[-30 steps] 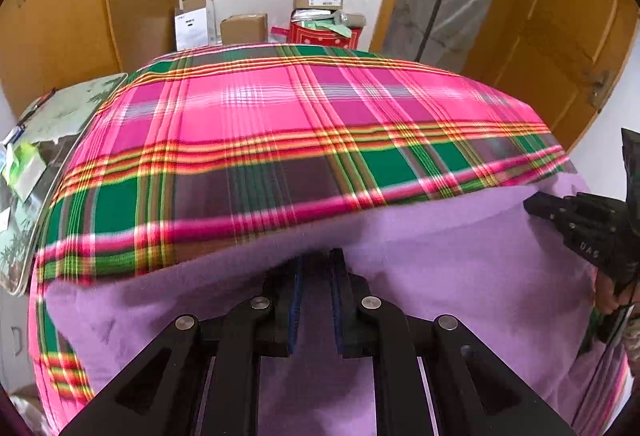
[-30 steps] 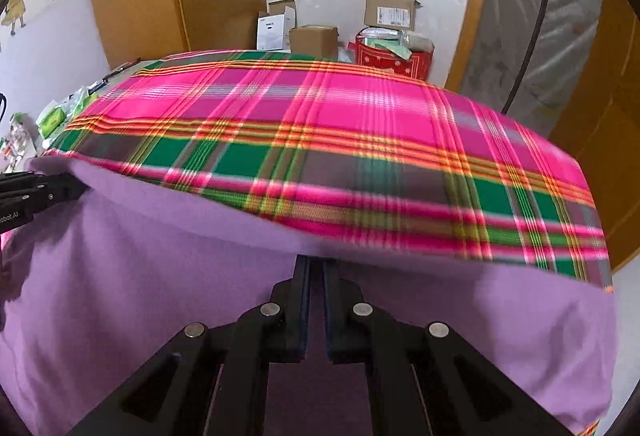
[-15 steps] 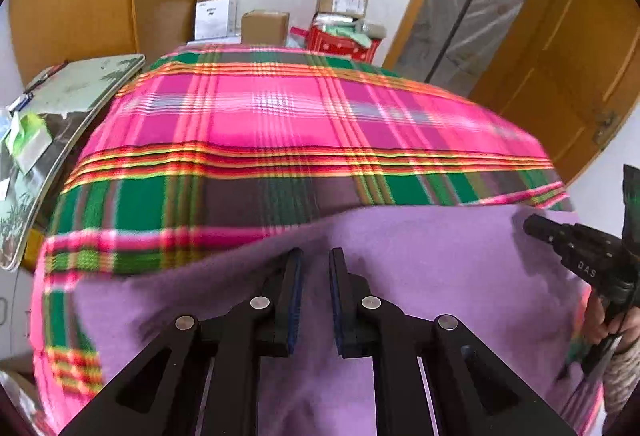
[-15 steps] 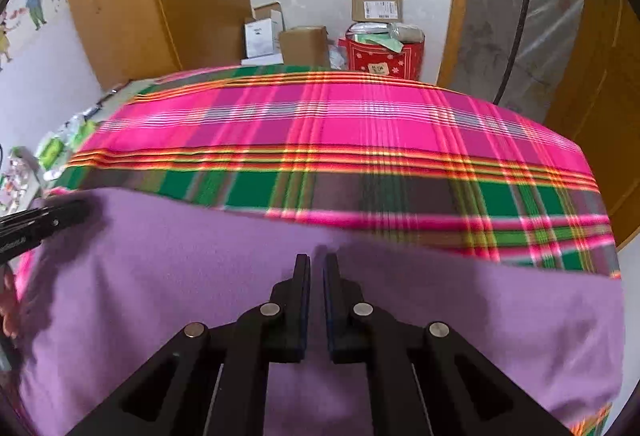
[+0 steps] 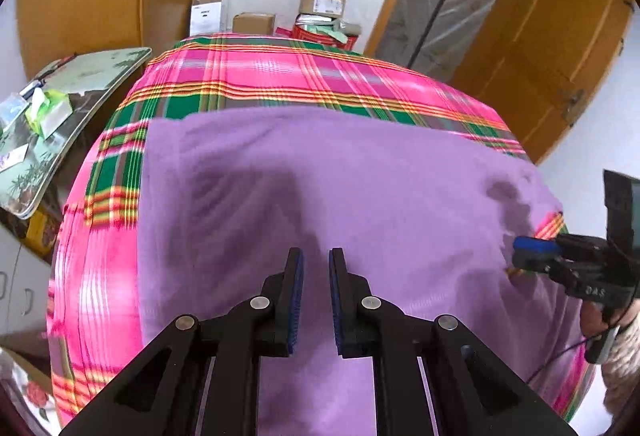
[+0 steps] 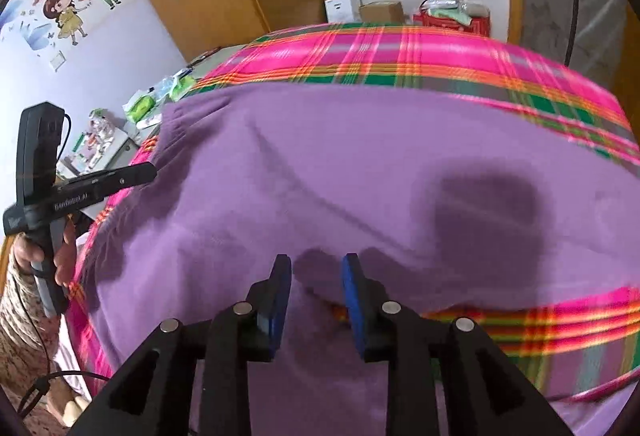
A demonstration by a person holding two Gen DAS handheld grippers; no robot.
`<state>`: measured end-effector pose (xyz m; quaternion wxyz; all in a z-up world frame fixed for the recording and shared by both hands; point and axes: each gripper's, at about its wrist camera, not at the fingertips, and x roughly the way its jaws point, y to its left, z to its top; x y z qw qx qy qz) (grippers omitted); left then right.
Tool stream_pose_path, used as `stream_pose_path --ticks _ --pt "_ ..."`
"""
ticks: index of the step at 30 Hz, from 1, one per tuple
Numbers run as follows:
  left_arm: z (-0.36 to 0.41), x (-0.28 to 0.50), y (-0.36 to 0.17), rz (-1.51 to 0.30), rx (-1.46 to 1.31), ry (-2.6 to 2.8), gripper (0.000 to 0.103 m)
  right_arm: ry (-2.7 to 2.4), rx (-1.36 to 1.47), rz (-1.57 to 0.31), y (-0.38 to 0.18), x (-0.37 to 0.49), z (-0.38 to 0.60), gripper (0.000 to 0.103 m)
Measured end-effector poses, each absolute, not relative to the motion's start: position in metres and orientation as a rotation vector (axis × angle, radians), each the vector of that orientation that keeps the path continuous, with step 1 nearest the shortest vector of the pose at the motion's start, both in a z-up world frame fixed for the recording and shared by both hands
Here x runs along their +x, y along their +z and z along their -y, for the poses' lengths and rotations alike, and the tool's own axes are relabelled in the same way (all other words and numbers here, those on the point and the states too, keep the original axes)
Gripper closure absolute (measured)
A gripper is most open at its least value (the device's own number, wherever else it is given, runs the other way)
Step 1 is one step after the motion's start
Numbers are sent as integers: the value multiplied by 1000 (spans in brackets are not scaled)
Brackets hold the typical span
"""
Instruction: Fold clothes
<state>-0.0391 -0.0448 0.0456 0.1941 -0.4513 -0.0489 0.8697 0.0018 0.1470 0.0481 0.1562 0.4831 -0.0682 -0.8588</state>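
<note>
Far left in the left wrist view there's a side worktop (image 5: 100, 75) with a leafy printed top, some green packets (image 5: 48, 109) and bits of paper scattered on it. Next to that is the bed (image 5: 280, 71) with a loud pink, green and yellow plaid cover. The purple garment (image 5: 340, 187) is spread flat across the near half of the bed, its far edge running straight across the plaid and its left edge just short of the bed's side, so a strip of plaid shows there.

The left gripper (image 5: 316, 268) sits low in the middle of its own view, over the purple cloth. Its blue pads have only a narrow gap between them, and I can't see any fabric pinched in there; the cloth looks like it lies below.

Further right is the right gripper (image 6: 316, 272), with its jaws opening. The gap is clearly wider than the left's and nothing is between the pads; the garment's near edge and a band of plaid lie underneath. In the left camera you can see it poking in from the right edge, over the garment's right side.

Behind the bed: cardboard boxes (image 5: 322, 1) and a red crate (image 5: 320, 33) against the white wall, wooden doors (image 5: 560, 35) to the right.
</note>
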Motion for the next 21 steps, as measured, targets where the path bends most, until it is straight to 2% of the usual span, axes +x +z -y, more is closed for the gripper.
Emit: stream_pose_path --ticks 14,15,16,21 --pt "68 -37 17 233 -1377 2424 90 -2350 1446 267 27 -1 -137 73" --pt "69 -37 17 242 -1376 2425 90 -2343 1446 265 27 -1 -135 83" --pt "69 -36 16 246 -1374 2423 90 -2335 1447 263 27 -1 -132 98" --pt "73 -33 16 249 -1369 2421 90 -2358 1367 239 42 18 -128 98"
